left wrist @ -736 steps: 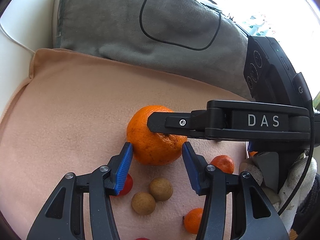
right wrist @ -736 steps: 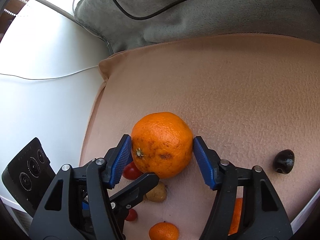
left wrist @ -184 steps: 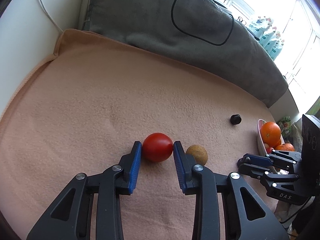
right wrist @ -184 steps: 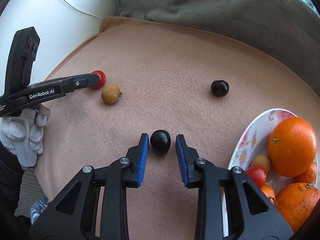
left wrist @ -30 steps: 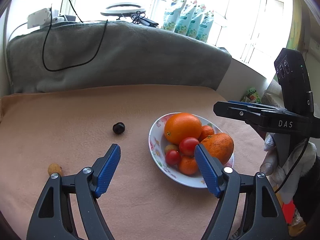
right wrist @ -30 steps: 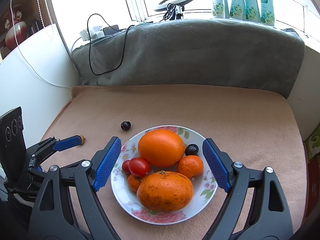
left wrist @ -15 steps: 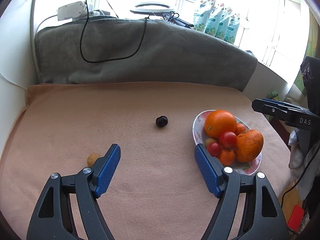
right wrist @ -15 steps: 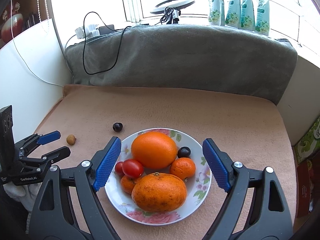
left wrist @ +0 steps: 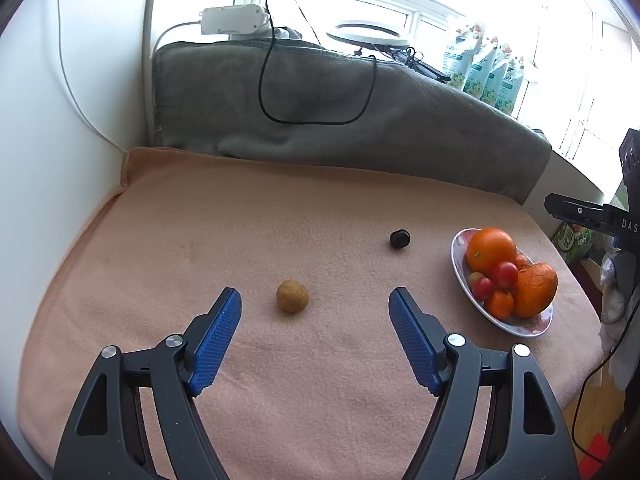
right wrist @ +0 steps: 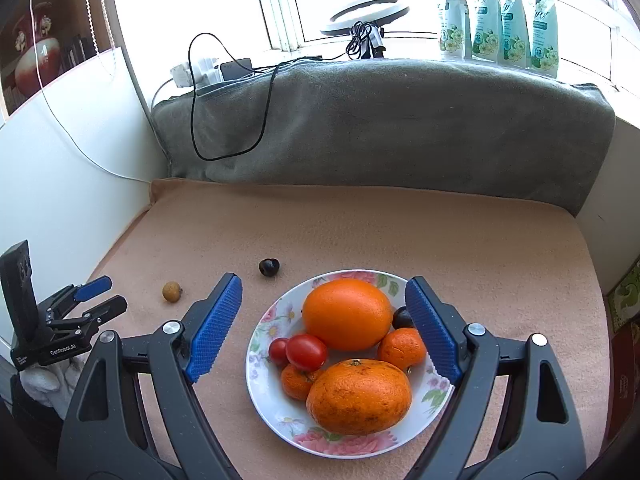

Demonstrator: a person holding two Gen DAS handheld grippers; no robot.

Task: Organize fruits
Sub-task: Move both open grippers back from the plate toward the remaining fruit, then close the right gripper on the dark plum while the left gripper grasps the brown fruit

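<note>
A floral plate (right wrist: 268, 392) on the peach blanket holds two large oranges (right wrist: 347, 314), small tangerines, red tomatoes (right wrist: 306, 352) and a dark fruit. It also shows at the right in the left wrist view (left wrist: 460, 268). A small brown fruit (left wrist: 292, 296) lies just ahead of my open, empty left gripper (left wrist: 315, 300); it also shows in the right wrist view (right wrist: 171, 291). A dark fruit (left wrist: 399, 238) (right wrist: 269, 267) lies between it and the plate. My right gripper (right wrist: 324, 300) is open and empty, above the plate.
A grey blanket roll (right wrist: 380, 128) with a black cable backs the peach blanket (left wrist: 240, 220). A white wall (left wrist: 60, 140) stands on the left. Bottles (right wrist: 500, 16) and a ring light sit on the window sill. The blanket's edge drops off at the right.
My left gripper has swung left and closer, so the brown fruit now lies between its open jaws' line. The right gripper has barely moved over the plate.
</note>
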